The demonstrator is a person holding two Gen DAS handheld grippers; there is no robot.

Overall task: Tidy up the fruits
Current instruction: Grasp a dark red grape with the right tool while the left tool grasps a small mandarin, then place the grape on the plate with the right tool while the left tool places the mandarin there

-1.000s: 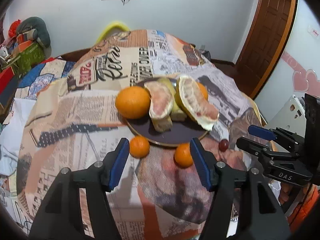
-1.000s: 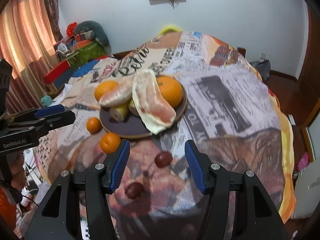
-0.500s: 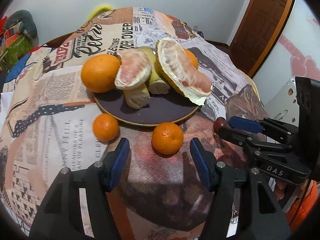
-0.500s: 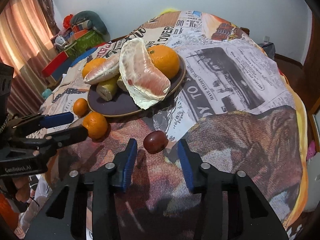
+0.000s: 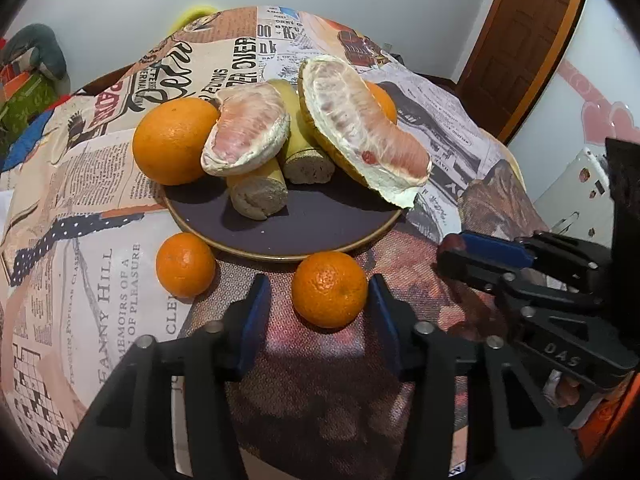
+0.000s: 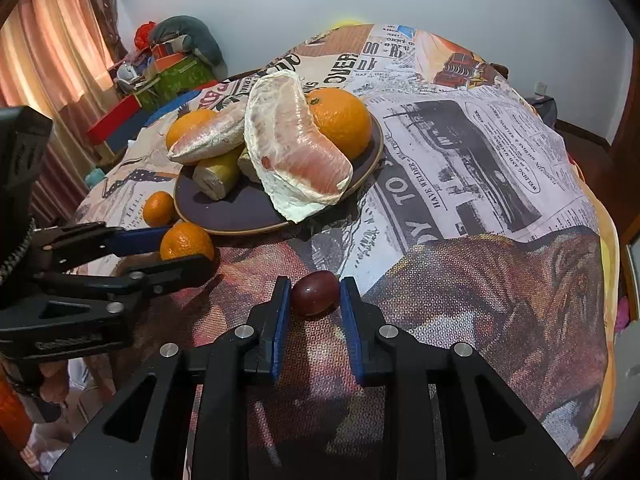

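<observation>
A dark plate (image 5: pixel 304 228) (image 6: pixel 240 210) holds two big oranges, pomelo pieces and banana pieces. My left gripper (image 5: pixel 318 292) is open around a small mandarin (image 5: pixel 330 289) on the cloth just in front of the plate; its pads stand a little apart from the fruit. A second mandarin (image 5: pixel 185 264) lies to its left. My right gripper (image 6: pixel 314 296) has its blue pads against both sides of a dark red grape (image 6: pixel 315 293) on the cloth. In the left wrist view the right gripper (image 5: pixel 452 254) sits at the right, with the grape (image 5: pixel 451 242) showing at its tip.
The table is covered with a newspaper-print cloth (image 6: pixel 460 152) that drops off at the near and right edges. A heap of boxes and bags (image 6: pixel 168 68) stands beyond the table's left. A wooden door (image 5: pixel 528 36) is at the far right.
Both grippers moved forward and down. The left jaws narrowed around the near mandarin. The right jaws closed in on the grape.
</observation>
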